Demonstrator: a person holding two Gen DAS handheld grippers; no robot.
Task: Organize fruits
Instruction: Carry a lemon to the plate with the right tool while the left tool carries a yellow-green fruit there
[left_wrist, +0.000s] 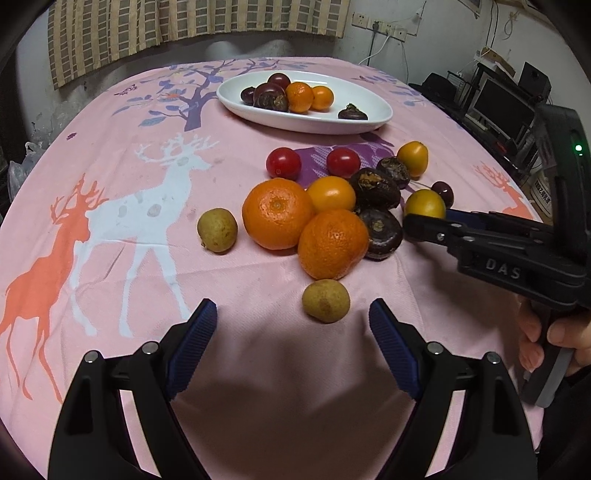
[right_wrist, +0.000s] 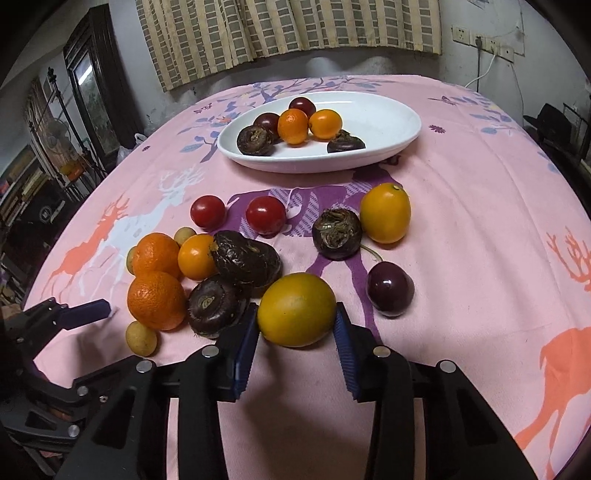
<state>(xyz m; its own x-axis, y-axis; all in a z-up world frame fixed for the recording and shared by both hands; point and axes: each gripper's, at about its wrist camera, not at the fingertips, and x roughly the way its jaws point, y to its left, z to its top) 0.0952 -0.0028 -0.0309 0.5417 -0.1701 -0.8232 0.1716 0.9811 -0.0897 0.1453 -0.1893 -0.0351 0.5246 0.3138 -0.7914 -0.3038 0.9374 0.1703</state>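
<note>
Between the blue pads of the right gripper (right_wrist: 296, 325) sits a yellow kumquat (right_wrist: 296, 309), both pads pressed against its sides. Raised letters "DAS" (left_wrist: 503, 268) mark that gripper's black body. Nearby, the left gripper (left_wrist: 291, 325) stands wide apart and empty, a small longan (left_wrist: 325, 301) just ahead of it. Beyond, mandarins (left_wrist: 277, 212), water chestnuts (right_wrist: 245, 258) and cherry tomatoes (right_wrist: 265, 215) lie on the pink deer-print cloth (left_wrist: 129, 258); farther off, a white oval plate (right_wrist: 388, 122) holds more fruit.

far yellow fruit (left_wrist: 424, 204) half behind right tongs (left_wrist: 424, 225)
</note>
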